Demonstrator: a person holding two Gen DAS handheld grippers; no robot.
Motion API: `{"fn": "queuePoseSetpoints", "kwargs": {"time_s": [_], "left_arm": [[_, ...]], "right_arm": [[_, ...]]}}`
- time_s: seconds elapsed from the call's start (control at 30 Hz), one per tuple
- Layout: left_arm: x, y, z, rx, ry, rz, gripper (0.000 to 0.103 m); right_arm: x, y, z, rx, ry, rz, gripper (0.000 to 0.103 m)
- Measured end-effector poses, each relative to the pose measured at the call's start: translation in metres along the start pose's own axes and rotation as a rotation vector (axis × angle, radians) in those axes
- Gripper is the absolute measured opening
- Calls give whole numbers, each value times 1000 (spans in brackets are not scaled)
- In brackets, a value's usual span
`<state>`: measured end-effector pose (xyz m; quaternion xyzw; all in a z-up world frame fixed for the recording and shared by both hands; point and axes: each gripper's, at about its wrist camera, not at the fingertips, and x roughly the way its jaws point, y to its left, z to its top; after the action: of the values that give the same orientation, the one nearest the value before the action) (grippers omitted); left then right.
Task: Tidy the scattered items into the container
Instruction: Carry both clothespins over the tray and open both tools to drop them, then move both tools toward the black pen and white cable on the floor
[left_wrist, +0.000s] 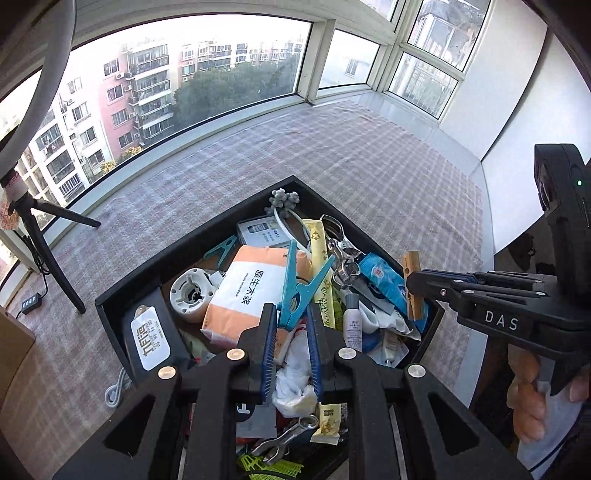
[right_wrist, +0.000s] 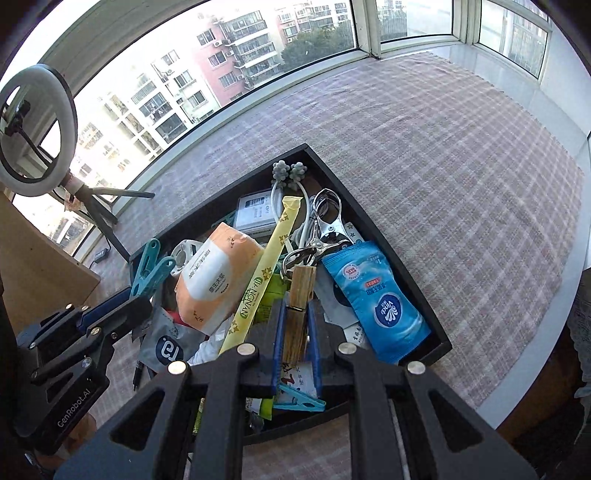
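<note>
**Carrying two clothespins over a crowded black tray**

Hovering above the black tray (left_wrist: 110, 306), both handheld grippers point steeply down. The left gripper (left_wrist: 291, 325) is clenched on a blue clothespin (left_wrist: 299, 284); the right gripper (right_wrist: 295, 325) is clenched on a wooden clothespin (right_wrist: 298, 314), its top end standing out at twelve o'clock. The tray is already heaped — an orange tissue pack (left_wrist: 255, 288), a blue wet-wipe sachet (right_wrist: 380, 302), metal clips (right_wrist: 325, 221), a yellow sachet (right_wrist: 266, 273).

To drop well, each pin should probably be let go low and over the middle of the heap, since a pin released near the rim could bounce out. The right gripper sits close to the tray's three o'clock wall. Open checked cloth (right_wrist: 461, 155) stretches from twelve to three o'clock; a ring light on a tripod (right_wrist: 37, 125) stands at ten o'clock, well apart
</note>
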<state>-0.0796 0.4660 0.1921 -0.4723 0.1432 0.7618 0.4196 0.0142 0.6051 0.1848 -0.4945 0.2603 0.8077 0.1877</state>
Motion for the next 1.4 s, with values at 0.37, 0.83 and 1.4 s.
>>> {"fn": "queuePoseSetpoints", "kwargs": {"time_s": [0.37, 0.83, 1.4], "left_arm": [[3, 1, 7, -5, -3, 31, 44], [-53, 104, -45, -62, -9, 99, 43], [-47, 220, -109, -8, 72, 116, 39]], "right_arm": [[-9, -12, 5, 13, -36, -7, 45], [-14, 73, -36, -57, -19, 53, 45], [44, 221, -113, -80, 100, 67, 45]]}}
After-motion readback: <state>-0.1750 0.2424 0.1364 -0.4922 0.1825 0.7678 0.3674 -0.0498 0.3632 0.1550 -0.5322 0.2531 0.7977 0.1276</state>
